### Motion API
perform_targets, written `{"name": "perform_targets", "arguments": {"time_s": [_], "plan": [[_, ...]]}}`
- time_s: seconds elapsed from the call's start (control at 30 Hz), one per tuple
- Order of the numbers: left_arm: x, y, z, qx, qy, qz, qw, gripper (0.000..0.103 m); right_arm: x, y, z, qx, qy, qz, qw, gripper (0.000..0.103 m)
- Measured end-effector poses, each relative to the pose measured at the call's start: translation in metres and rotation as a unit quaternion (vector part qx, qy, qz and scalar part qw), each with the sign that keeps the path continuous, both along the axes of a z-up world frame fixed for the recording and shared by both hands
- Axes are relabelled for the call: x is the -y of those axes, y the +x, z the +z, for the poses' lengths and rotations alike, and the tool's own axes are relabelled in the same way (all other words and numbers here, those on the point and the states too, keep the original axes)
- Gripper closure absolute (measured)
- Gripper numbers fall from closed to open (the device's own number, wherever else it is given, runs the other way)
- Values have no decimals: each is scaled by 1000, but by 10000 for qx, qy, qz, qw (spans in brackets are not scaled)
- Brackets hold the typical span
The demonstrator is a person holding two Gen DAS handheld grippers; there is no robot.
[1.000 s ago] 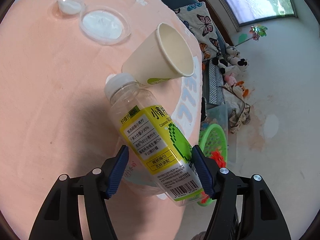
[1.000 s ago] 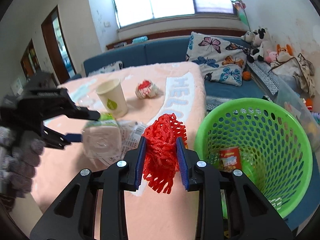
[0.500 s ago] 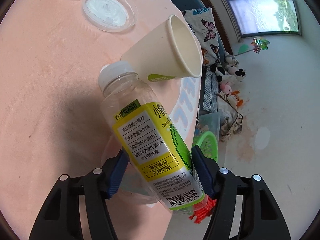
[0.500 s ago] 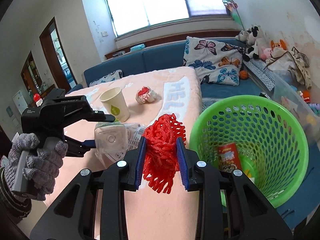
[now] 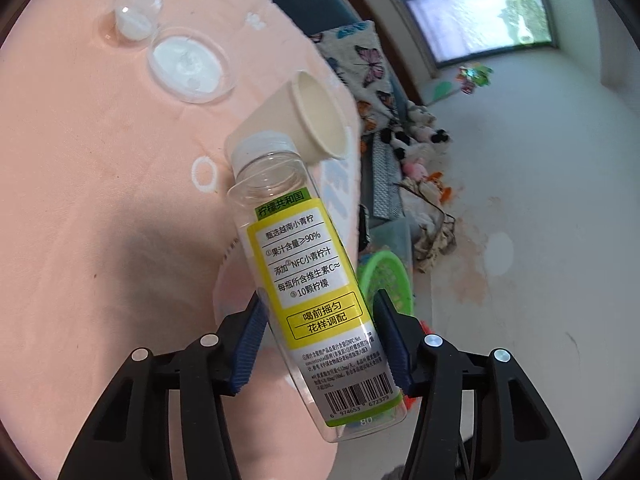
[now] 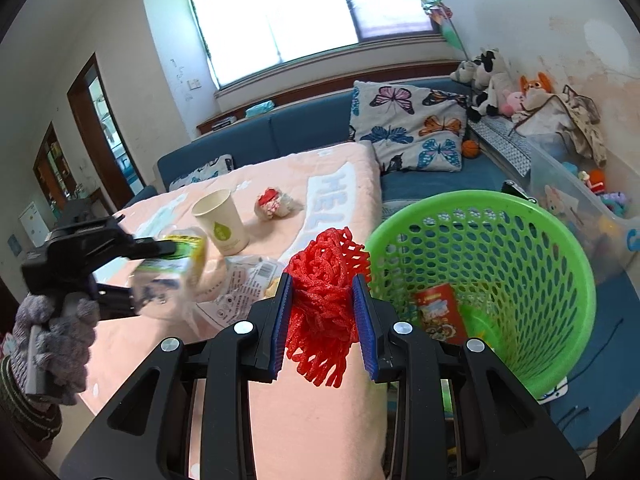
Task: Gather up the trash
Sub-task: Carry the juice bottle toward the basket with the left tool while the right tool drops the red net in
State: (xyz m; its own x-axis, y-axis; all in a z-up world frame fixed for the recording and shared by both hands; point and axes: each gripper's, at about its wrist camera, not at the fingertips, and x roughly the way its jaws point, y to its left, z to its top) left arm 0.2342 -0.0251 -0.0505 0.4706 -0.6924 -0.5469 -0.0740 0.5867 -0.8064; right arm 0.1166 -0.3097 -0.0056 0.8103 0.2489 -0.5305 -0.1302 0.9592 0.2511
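Fingers of the left gripper (image 5: 320, 344) clamp a bottle (image 5: 308, 280); right gripper (image 6: 323, 312) fingers clamp red netting (image 6: 322, 316), lower centre, beside the basket (image 6: 560, 280) for dropping.

surface: peach blanket (image 6: 320, 408) | on it: paper cup (image 6: 221, 221), crumpled wrapper (image 6: 273, 203), clear lid (image 5: 191, 65), plastic bag (image 6: 240, 288)

One bottle (image 5: 316, 288), one cup (image 6: 221, 221), one basket (image 6: 568, 280), one red net (image 6: 324, 312), two lids (image 5: 188, 65), one paper ball (image 6: 274, 204).
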Motion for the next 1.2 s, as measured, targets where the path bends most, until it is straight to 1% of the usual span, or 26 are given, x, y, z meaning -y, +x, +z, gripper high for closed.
{"name": "perform_targets", "arguments": {"time_s": [0.17, 0.33, 0.43, 0.47, 0.53, 0.63, 0.73, 0.77, 0.87, 0.9, 1.0, 1.2], "plan": [[7, -15, 17, 355, 128, -300, 9988, 54, 18, 0, -2, -69, 39, -216, 9997, 72], [19, -18, 34, 749, 273, -558, 9953, 59, 43, 0, -8, -184, 89, -550, 9983, 72], [29, -15, 37, 895, 458, -649, 9928, 59, 52, -2, -12, -255, 124, -660, 9974, 72], [32, -14, 37, 932, 599, -635, 9918, 59, 54, -2, -14, -282, 135, -684, 9972, 72], [33, -14, 36, 978, 751, -657, 9902, 59, 55, -4, -17, -296, 134, -689, 9971, 72], [36, -17, 35, 1069, 1082, -749, 9855, 59, 56, -6, -18, -276, 123, -683, 9972, 72], [43, -24, 44, 1458, 1615, -844, 9724, 59, 56, -6, -18, -277, 137, -696, 9971, 72], [47, -29, 48, 1641, 1803, -903, 9656, 59, 57, -6, -18, -279, 135, -699, 9971, 72], [58, -39, 59, 2049, 2150, -1021, 9494, 59, 60, -5, -17, -288, 103, -744, 9968, 72], [62, -42, 63, 2159, 2208, -1057, 9452, 59, 62, -4, -17, -298, 81, -787, 9964, 72], [71, -45, 69, 2345, 2290, -1172, 9374, 59, 69, -1, -18, -353, 73, -867, 9956, 72], [96, -42, 82, 2563, 2297, -1393, 9285, 59, 91, 6, -30, -556, 171, -1083, 9924, 72]]}}
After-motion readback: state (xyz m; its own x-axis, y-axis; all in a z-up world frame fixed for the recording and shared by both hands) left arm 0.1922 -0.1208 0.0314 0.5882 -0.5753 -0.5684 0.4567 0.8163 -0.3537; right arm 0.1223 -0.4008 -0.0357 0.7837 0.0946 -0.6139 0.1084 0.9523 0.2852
